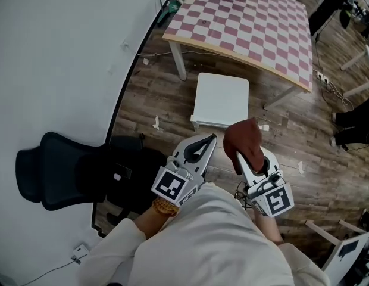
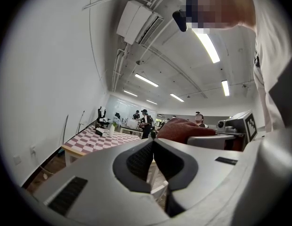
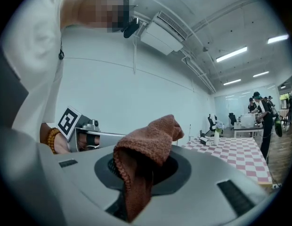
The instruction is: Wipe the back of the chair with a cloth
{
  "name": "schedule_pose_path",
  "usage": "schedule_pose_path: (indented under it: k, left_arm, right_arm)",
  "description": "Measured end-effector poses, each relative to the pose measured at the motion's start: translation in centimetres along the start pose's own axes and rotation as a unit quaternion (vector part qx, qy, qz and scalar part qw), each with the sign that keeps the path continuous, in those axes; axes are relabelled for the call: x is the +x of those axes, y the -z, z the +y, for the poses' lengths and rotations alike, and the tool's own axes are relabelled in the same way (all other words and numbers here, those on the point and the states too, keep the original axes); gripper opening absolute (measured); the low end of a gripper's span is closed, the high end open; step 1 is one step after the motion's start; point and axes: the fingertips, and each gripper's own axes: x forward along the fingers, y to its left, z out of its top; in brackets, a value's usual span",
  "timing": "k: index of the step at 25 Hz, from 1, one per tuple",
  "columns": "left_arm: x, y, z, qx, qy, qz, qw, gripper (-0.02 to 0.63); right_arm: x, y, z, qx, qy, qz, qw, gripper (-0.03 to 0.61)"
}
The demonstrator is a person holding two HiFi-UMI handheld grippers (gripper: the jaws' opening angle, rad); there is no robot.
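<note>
A black office chair (image 1: 71, 173) stands at the left against the white wall, its back toward me. My right gripper (image 1: 247, 159) is shut on a red-brown cloth (image 1: 243, 139), which bunches up over its fingertips and hides them. In the right gripper view the cloth (image 3: 147, 147) sticks up from between the jaws and hangs down in front of them. My left gripper (image 1: 200, 148) is shut with nothing in it; its jaws meet at the tips (image 2: 153, 142). Both grippers are held close to my body, to the right of the chair and apart from it.
A white stool (image 1: 220, 99) stands just ahead of the grippers. Beyond it is a pink-and-white checkered table (image 1: 256, 25) with small items at its far end. The floor is wood-patterned. People stand far off across the room.
</note>
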Motion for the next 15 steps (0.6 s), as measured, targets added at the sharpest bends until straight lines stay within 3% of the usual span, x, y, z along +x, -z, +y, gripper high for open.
schedule_pose_path:
  k: [7, 15]
  left_arm:
    - [4.2, -2.2, 8.2, 0.015, 0.022, 0.003, 0.9996, 0.028]
    - [7.9, -2.5, 12.3, 0.018, 0.043, 0.032, 0.9984, 0.028]
  right_arm:
    - [9.1, -3.4, -4.6, 0.018, 0.018, -0.035, 0.999, 0.103]
    - [13.0, -3.2, -8.2, 0.03, 0.038, -0.031, 0.998, 0.103]
